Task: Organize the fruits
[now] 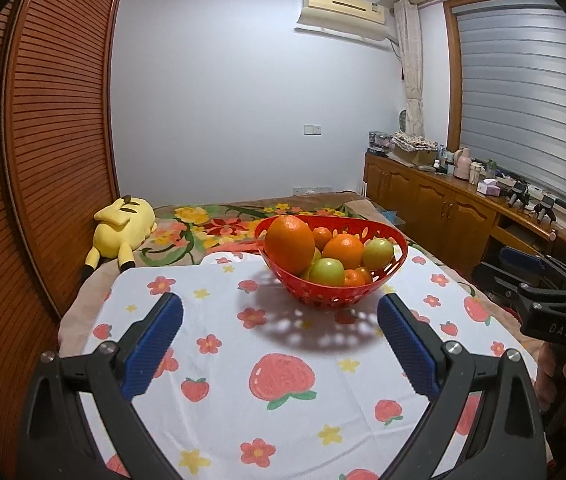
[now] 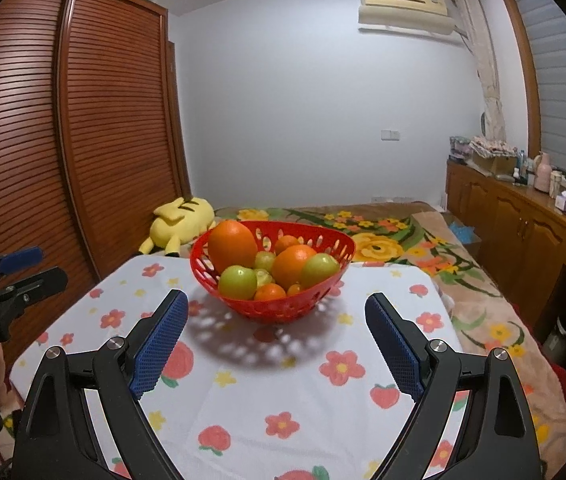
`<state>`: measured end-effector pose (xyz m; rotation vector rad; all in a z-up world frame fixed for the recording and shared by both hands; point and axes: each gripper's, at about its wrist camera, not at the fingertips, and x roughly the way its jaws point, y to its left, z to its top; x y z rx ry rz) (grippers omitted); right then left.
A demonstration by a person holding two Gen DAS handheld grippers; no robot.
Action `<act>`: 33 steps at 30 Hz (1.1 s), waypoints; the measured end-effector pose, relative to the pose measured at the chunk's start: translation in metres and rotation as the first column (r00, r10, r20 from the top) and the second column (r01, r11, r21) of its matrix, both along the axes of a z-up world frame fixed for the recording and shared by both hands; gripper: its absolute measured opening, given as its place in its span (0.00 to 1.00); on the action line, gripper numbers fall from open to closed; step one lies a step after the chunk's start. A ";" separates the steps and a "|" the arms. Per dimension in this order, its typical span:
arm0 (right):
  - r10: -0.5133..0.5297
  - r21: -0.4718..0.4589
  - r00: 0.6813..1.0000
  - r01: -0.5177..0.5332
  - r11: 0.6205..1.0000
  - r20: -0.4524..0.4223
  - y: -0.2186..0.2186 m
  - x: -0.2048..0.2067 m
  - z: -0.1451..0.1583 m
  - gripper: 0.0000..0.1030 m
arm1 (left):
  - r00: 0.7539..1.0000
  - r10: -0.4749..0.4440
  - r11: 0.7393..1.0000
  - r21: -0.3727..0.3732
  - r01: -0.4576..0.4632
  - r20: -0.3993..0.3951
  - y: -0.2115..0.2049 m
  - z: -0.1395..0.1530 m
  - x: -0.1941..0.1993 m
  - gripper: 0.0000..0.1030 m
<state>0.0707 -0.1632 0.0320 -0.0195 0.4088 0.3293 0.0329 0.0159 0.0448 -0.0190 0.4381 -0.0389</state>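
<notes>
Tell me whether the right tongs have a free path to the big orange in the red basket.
Probably yes: the right tongs stand open, only bare cloth lies between, and the big orange sits on top.

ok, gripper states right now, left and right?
Left gripper: jaws open, holding nothing.
Right gripper: jaws open, holding nothing.

One red basket (image 2: 283,312) with two big oranges (image 2: 231,249), about three small ones (image 2: 269,292), and three green apples (image 2: 237,282). One yellow plush (image 2: 181,222) too.
</notes>
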 end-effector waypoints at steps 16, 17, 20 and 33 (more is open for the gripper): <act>-0.018 0.009 1.000 0.018 1.000 0.007 -0.004 -0.004 -0.002 0.89 | 1.000 0.019 1.000 -0.002 -0.019 -0.009 0.002 -0.007 -0.003 0.96; -0.021 0.009 1.000 0.021 1.000 0.010 -0.004 -0.004 -0.002 0.89 | 1.000 0.020 1.000 0.000 -0.020 -0.007 0.002 -0.007 -0.003 0.96; -0.021 0.009 1.000 0.021 1.000 0.014 -0.004 -0.005 -0.001 0.89 | 1.000 0.018 1.000 0.000 -0.018 -0.003 0.002 -0.007 -0.005 0.96; -0.015 0.005 1.000 0.015 1.000 0.019 -0.002 -0.007 0.002 0.89 | 0.999 0.032 0.999 0.000 -0.032 0.003 0.001 -0.005 -0.009 0.96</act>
